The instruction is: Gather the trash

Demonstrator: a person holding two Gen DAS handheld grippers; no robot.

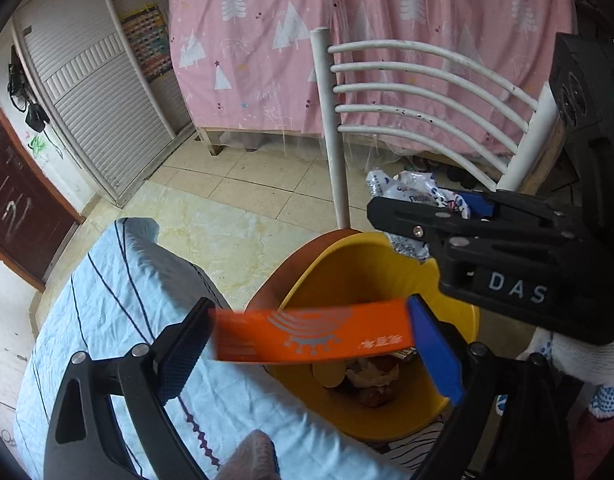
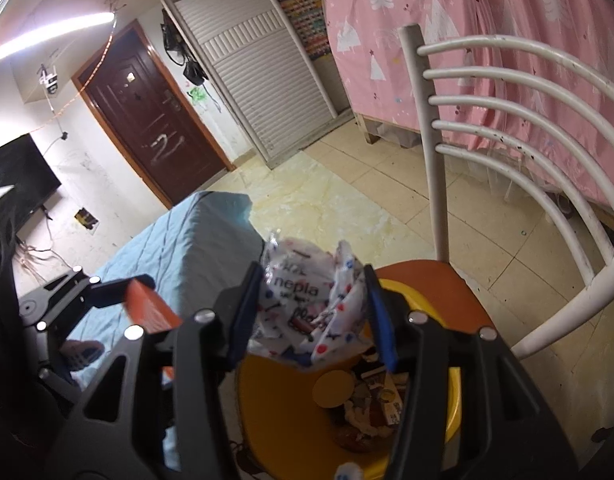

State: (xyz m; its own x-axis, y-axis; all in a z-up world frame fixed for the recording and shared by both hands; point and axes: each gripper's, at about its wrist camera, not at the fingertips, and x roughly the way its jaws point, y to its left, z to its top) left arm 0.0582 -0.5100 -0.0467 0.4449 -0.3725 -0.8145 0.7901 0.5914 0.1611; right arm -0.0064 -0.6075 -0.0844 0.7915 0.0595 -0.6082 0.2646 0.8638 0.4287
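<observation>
My left gripper (image 1: 311, 308) is shut on a flat orange box (image 1: 315, 336), held crosswise between its pads above the yellow bin (image 1: 347, 272). Trash lies in the bottom of the bin. To the right, my right gripper (image 1: 423, 204) holds a crumpled white printed wrapper (image 1: 403, 192) over the bin's far rim. In the right wrist view that wrapper (image 2: 307, 300) fills the gap of the right gripper (image 2: 311, 270), touching both blue pads, above the bin (image 2: 455, 400). The orange box (image 2: 151, 312) shows at the left.
The bin stands on the orange seat (image 2: 427, 276) of a white slatted chair (image 1: 427, 92). A bed with a light blue sheet (image 1: 107, 300) lies to the left. A pink curtain (image 1: 347, 20) hangs behind. A white-gloved hand (image 1: 579, 360) holds the right gripper.
</observation>
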